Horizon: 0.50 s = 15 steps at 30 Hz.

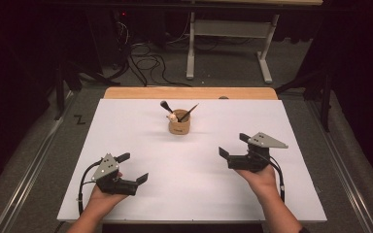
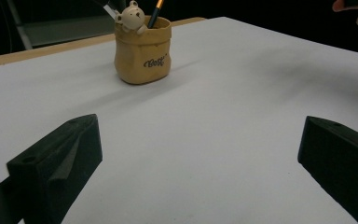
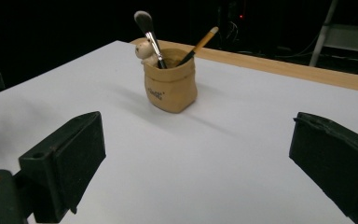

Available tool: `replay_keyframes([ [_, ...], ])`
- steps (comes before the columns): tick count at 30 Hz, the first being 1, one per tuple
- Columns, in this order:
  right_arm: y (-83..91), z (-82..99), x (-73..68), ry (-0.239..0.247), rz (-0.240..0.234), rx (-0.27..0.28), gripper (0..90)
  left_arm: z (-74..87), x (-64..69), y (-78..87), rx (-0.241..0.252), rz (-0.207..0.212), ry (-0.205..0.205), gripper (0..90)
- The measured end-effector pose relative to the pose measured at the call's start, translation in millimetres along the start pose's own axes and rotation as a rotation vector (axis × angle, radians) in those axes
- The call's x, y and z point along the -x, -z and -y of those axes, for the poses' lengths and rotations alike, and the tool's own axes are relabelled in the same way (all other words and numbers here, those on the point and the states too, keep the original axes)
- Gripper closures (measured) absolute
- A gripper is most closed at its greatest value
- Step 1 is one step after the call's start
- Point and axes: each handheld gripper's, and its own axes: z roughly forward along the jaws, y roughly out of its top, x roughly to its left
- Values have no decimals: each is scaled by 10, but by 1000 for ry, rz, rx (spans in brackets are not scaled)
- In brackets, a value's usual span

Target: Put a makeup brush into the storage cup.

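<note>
Near the front edge of the white desk (image 1: 194, 194), two hands each hold a tool. The left hand-held gripper (image 1: 135, 168) sits low on the near left side, and its two black jaws stand wide apart with nothing between them. The right hand-held gripper (image 1: 234, 144) is on the right, a little farther in, and its jaws are wide apart too, with just bare desk between them. Both point toward the middle. Farther back, in the middle of the desk and well apart from both tools, stands a small tan cup (image 1: 179, 127) shaped like a soft bag. A little bear figure (image 3: 143, 50) peeks over its rim. Two brushes (image 3: 150, 37) stick up out of the cup, leaning away from each other. Behind the desk lies a grey floor (image 1: 223, 68) with black cables (image 1: 148, 63).
</note>
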Motion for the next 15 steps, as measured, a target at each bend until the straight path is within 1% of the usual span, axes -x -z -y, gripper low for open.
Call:
replay_keyframes([
  [1,37,23,18,5,1,3,37,3,0,-2,0,0,0,4],
  [8,373,238,134,-4,19,6,37,24,5,-19,-15,-6,4,4],
  [10,466,303,168,-5,23,14,37,30,11,-22,-18,-5,5,4],
  [12,572,367,196,-21,26,26,37,32,17,-19,-22,-5,4,4],
  [15,703,422,223,-17,30,38,37,38,17,-6,-22,-12,13,4],
])
